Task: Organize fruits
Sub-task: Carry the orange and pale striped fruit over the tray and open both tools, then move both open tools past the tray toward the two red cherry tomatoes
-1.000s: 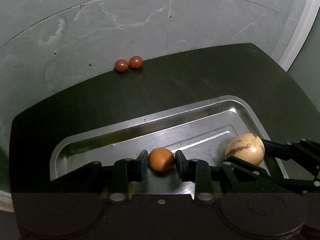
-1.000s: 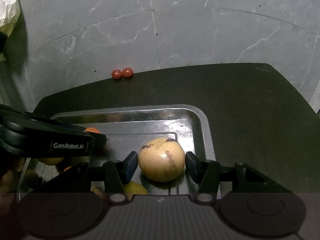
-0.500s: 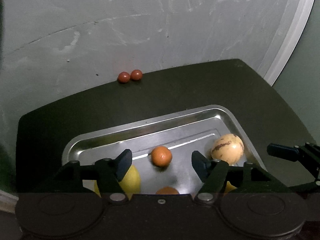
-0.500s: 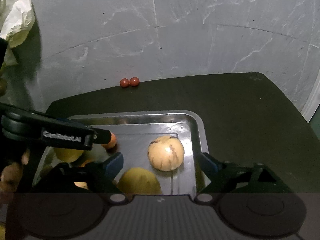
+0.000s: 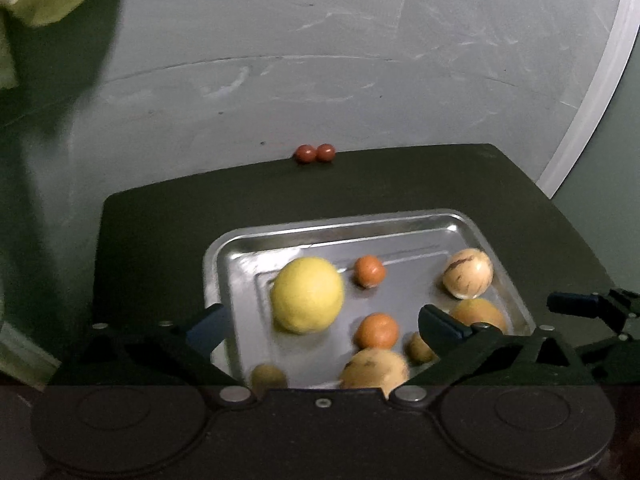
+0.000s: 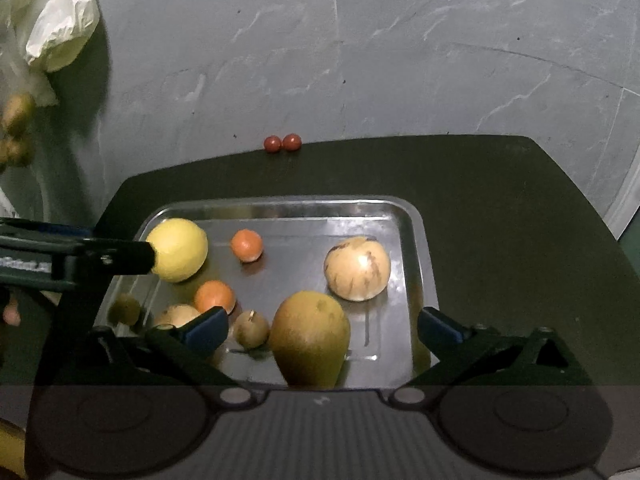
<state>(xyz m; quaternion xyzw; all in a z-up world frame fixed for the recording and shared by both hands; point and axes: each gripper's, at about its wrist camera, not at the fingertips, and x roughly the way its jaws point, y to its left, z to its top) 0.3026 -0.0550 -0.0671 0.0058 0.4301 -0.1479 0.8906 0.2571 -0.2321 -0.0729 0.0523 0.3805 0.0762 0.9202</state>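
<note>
Left wrist view: left gripper (image 5: 324, 322) spread wide, empty, poised over a steel tray (image 5: 344, 222) on a dark table (image 5: 160, 232). In the tray: a big yellow fruit (image 5: 307, 295) at left, a small orange (image 5: 370, 271) behind it, a second orange (image 5: 377, 331) nearer, a pale streaked melon (image 5: 467, 273) by the right wall. Partly hidden behind the right finger (image 5: 444, 327), an orange-brown fruit (image 5: 478, 313) and a small brown one (image 5: 418, 347). At the bottom edge, blurred, a tan fruit (image 5: 374, 368) and a small olive one (image 5: 268, 376). Two cherry tomatoes (image 5: 315, 153) touching at the table's far edge, well apart from the tray. Tip of the right gripper (image 5: 588, 308) at far right, off the tray's side.

Right wrist view: right gripper (image 6: 323, 326) also spread wide, gripping nothing. Shown in full here: the orange-brown fruit (image 6: 310, 338), a large pear-like shape between the fingers, and the small brown one (image 6: 251, 329) with a stem. Melon (image 6: 357, 268), yellow fruit (image 6: 178, 250) and both oranges (image 6: 247, 245) (image 6: 215, 297) clear. Left gripper's finger (image 6: 120, 258) reaching in from the left, tip overlapping the yellow fruit; contact not clear. Seen better here: a crumpled pale bag (image 6: 56, 28) at upper left, with small brownish fruits (image 6: 16, 120) below it, off the table.
</note>
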